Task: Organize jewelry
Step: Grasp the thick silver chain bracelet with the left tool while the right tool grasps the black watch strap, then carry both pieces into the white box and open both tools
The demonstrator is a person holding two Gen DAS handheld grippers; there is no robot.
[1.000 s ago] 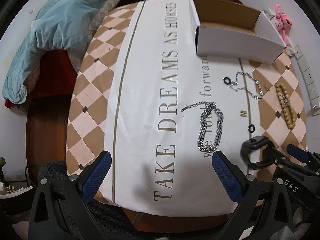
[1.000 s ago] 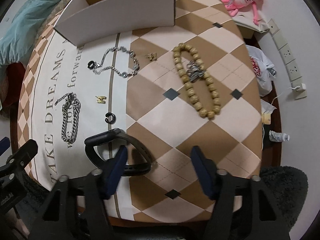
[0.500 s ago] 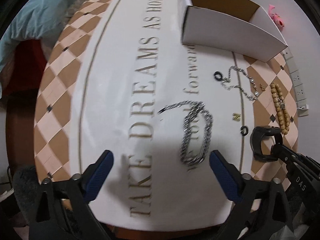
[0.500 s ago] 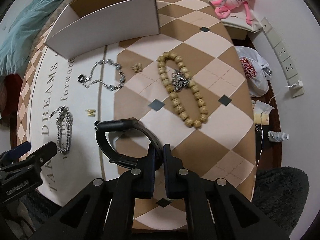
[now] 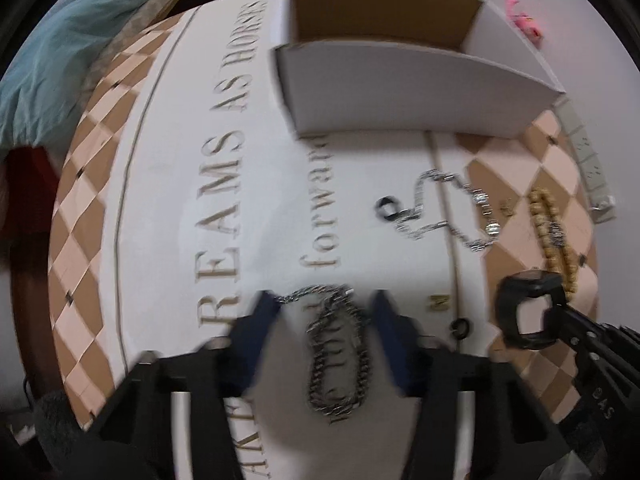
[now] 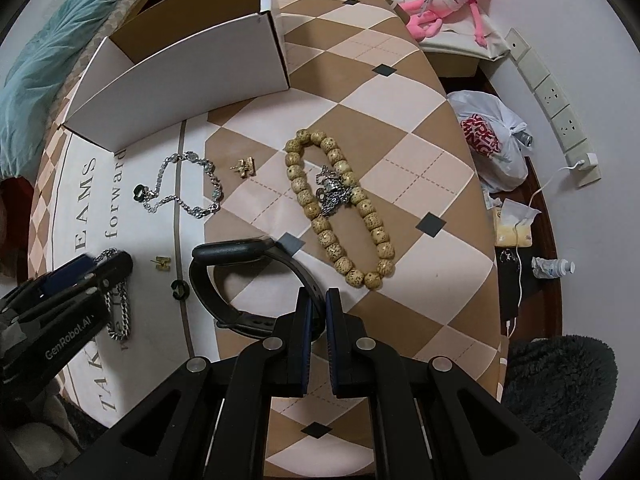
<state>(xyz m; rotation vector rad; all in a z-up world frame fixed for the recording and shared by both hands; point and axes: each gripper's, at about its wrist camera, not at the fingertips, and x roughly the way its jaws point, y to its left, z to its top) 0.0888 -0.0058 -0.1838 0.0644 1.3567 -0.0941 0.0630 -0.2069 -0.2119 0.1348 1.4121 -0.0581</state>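
The right gripper [image 6: 316, 312] pinched the black watch [image 6: 240, 280] at frame centre. The left gripper [image 5: 324, 320], jaws spread, straddled the chain [image 5: 336, 360]. The box [image 6: 192, 76], upper left, appeared empty; sorting had barely begun.

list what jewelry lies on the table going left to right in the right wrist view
Thick silver chain under the left gripper → thin silver chain → gold earring → wooden bead bracelet. The black watch, shut in the right gripper, overlaps that span, so it is left out.
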